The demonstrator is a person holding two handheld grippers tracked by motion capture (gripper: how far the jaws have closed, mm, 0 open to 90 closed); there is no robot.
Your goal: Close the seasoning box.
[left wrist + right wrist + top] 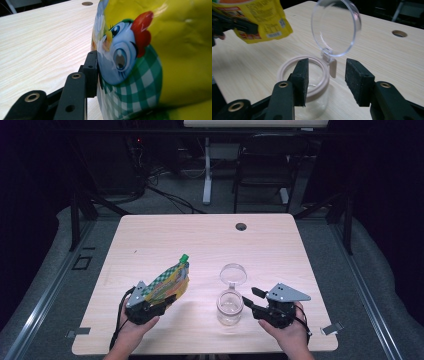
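Left gripper (161,301) was clamped on the yellow pouch (170,280), held tilted above the table (150,240). Right gripper (251,299) sat open and empty, just beside the open glass jar (230,307), as far as I saw.

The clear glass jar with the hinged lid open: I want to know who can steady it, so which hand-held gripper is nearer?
Right. The right hand-held gripper sits just beside the clear glass jar, jaws open. The left hand-held gripper is farther off, clamping a yellow spouted pouch.
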